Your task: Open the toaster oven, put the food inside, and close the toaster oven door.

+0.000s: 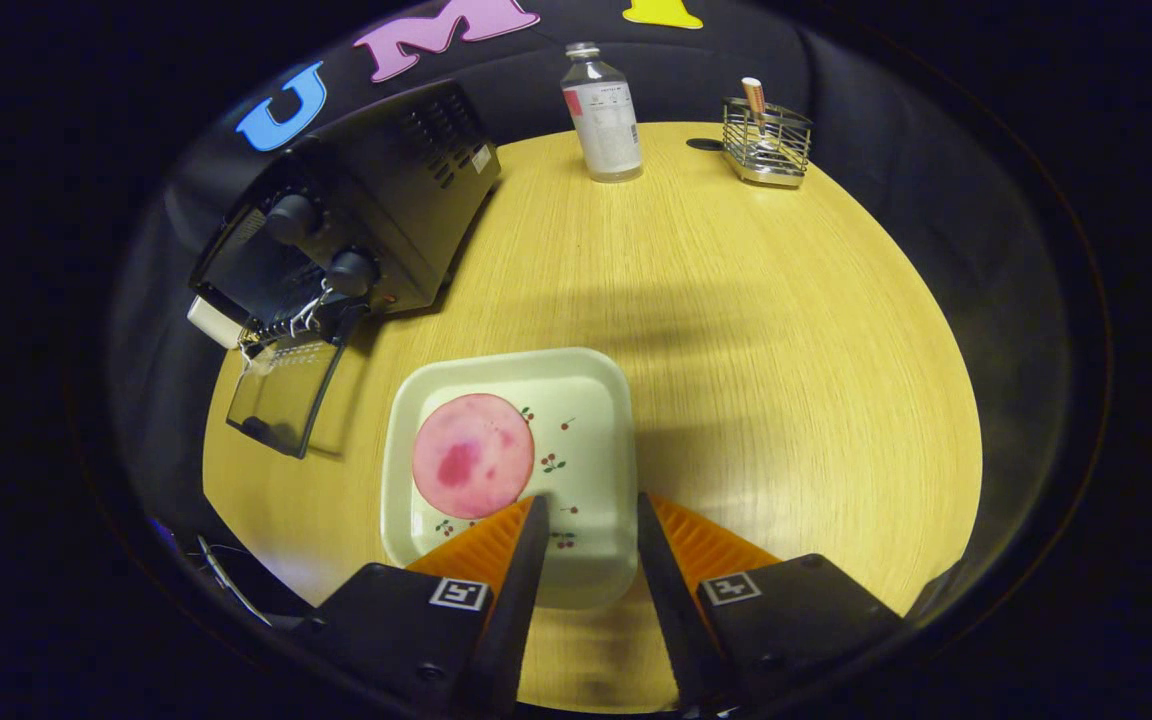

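Fingers [588, 520]: parted, empty, lower centre over plate [596, 400]. Oven [356, 225] door open, upper left. Advice: straddle pink slice [473, 455], grip edge gently.

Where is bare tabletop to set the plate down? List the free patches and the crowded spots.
Free: the wooden table between bottle, wire holder and plate, right of the open gripper. Crowded: beside the toaster oven, its open door near the plate holding the ham slice.

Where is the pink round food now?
In the gripper view, the pink food lies on the square plate, just ahead of the open gripper, near the toaster oven's opened door.
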Action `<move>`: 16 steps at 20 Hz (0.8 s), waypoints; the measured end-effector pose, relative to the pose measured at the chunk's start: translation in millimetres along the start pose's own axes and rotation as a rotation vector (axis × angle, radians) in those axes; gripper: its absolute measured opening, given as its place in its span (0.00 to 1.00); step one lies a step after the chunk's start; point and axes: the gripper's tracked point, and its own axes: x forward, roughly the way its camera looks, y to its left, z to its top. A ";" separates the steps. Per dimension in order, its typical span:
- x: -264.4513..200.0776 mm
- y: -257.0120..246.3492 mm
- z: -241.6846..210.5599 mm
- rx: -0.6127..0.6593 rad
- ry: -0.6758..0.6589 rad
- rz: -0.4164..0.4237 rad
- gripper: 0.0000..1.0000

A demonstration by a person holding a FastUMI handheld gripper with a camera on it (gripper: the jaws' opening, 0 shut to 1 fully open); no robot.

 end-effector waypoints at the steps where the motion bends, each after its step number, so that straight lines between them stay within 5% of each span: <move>1: 0.3 -1.8 -0.6 -0.024 -0.005 -0.021 0.58; 3: 0.0 -1.3 -1.7 -0.063 -0.013 -0.043 0.46; 9: 0.1 -3.7 -2.1 -0.018 0.040 -0.043 0.41; 13: -0.4 -8.3 -0.9 0.019 0.038 -0.034 0.21; 16: 7.2 -8.2 -0.7 0.026 -0.018 -0.010 0.20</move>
